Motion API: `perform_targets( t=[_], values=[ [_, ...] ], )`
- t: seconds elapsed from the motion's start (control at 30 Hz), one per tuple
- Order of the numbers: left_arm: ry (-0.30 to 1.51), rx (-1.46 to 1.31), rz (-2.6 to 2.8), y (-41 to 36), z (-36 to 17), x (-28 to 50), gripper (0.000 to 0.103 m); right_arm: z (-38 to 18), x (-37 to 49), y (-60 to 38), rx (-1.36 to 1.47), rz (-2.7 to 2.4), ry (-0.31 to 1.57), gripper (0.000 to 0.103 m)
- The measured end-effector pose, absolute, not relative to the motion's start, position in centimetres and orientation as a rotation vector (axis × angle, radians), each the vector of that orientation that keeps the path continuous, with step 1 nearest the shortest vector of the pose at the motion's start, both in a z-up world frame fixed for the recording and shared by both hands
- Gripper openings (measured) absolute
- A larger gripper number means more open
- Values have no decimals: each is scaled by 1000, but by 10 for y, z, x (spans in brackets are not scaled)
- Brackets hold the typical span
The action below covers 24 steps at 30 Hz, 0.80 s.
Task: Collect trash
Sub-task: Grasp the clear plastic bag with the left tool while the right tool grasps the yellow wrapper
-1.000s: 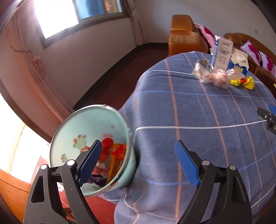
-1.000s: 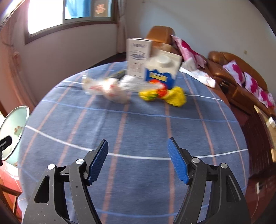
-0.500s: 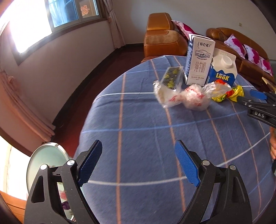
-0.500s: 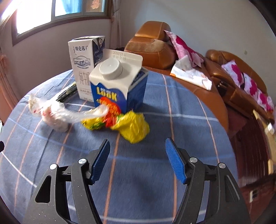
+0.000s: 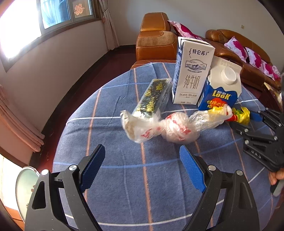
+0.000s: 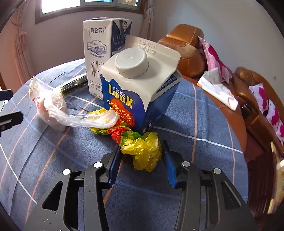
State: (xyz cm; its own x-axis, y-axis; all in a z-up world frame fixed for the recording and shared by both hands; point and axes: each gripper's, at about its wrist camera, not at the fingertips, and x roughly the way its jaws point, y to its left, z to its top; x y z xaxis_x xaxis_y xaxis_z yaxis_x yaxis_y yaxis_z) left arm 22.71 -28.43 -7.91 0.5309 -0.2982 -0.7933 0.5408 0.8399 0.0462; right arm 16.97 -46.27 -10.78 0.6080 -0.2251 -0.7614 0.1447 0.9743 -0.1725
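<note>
A crumpled yellow wrapper lies on the blue checked tablecloth, between the blue pads of my right gripper, whose jaws are narrowed around it; contact is unclear. A clear plastic bag lies in front of my open, empty left gripper. Behind stand a white milk carton and a blue LOOK carton, with a dark snack packet flat beside them. The right gripper also shows in the left wrist view.
A pale green bin stands on the floor at the table's left edge. Brown leather sofas with pink cushions stand behind and to the right of the table. A window is at the back left.
Both grippers have moved forward over the table towards the trash. The right gripper's jaws have narrowed around the yellow wrapper. The bin has slid out to the left view's lower left.
</note>
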Motion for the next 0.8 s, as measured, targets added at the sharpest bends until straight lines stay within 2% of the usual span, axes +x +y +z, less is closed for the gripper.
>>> perform_targets(
  t=[0.27,0.6,0.8],
  values=[
    [890,269,-521,-319,-76,226,84,-84,118,-493,-67,-326,869,44],
    [924,243,-474,-349,-88,231,83,-92,96,-549,-23,-455,889,44],
    [942,279,-420,-362,-105,240,66,-98,96,-550,14,-435,888,44]
  ],
)
